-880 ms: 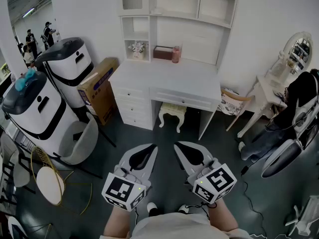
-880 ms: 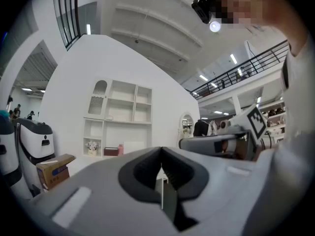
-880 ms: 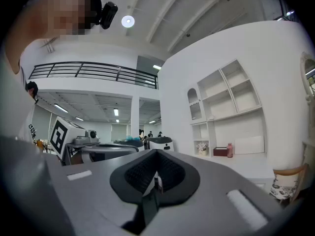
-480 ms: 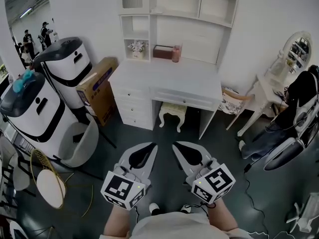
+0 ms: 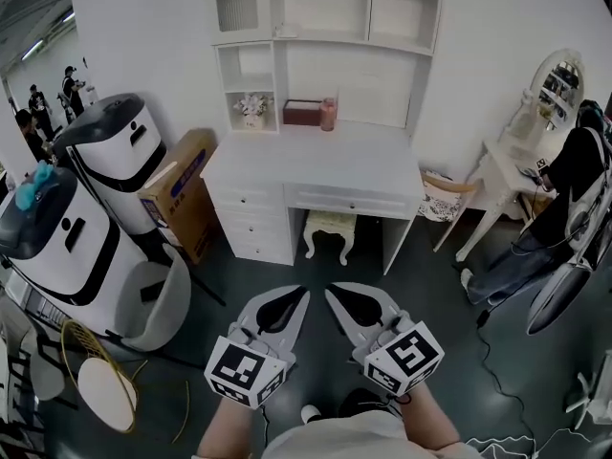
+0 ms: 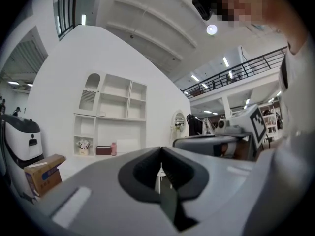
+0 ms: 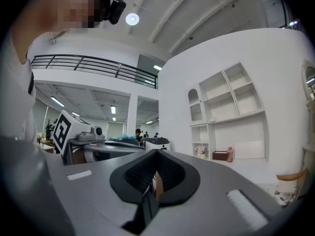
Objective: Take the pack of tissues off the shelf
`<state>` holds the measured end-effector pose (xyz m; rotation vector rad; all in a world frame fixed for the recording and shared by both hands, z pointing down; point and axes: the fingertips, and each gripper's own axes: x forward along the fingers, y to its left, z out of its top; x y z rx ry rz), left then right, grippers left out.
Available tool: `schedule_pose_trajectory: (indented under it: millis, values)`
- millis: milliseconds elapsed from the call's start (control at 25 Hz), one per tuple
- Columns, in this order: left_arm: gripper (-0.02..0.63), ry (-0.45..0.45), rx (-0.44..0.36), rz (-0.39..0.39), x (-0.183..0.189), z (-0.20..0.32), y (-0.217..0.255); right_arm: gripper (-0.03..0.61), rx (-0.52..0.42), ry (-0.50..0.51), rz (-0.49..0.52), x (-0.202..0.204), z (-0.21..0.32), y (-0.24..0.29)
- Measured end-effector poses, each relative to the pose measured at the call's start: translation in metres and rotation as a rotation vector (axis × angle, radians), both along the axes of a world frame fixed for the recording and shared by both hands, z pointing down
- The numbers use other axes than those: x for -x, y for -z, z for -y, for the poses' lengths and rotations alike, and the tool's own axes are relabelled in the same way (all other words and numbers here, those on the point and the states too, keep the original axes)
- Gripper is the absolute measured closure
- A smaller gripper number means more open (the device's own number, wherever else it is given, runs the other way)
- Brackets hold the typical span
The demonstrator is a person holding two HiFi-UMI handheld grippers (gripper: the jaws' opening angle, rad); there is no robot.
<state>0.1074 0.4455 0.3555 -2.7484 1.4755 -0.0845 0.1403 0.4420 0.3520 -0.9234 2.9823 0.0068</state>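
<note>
The pack of tissues [image 5: 301, 113] is a dark red box at the back of the white desk [image 5: 316, 161], under the shelf unit [image 5: 325, 12], beside a pink bottle [image 5: 328, 115]. It is small and far off in the left gripper view [image 6: 103, 150] and the right gripper view [image 7: 220, 156]. My left gripper [image 5: 298, 295] and right gripper [image 5: 333, 293] hang side by side low in the head view, well short of the desk, over the dark floor. Both are shut, with nothing between the jaws [image 6: 161, 149] [image 7: 156, 151].
A flower pot [image 5: 252, 106] stands in the left cubby. A stool [image 5: 330, 229] sits under the desk. Two white robots [image 5: 105, 161] and a cardboard box [image 5: 177, 189] stand left. At right are a chair [image 5: 442, 199], a vanity table [image 5: 512, 175] and a seated person [image 5: 574, 189].
The head view has shifted, so the desk and shelves sit slightly lower and more of the upper shelves shows. Both grippers stay shut and have edged a little closer together.
</note>
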Motion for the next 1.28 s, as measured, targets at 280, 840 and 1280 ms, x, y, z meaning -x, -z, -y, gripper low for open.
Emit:
schedule_pose_trajectory:
  millis: [280,840,1280]
  values:
    - [0.612,-0.013,-0.01,0.019,0.003,0.038,-0.008,0.578,0.03,-0.053,0.032,-0.003,0.038,-0.008]
    - [0.612,0.046,-0.051,-0.026,0.019,0.178,0.018,0.577,-0.027,0.008,0.021,0.01,0.179,0.015]
    - [0.612,0.075,-0.062,-0.018,-0.003,0.251,0.014,0.577,-0.033,0.05,0.031,-0.01,0.254,0.015]
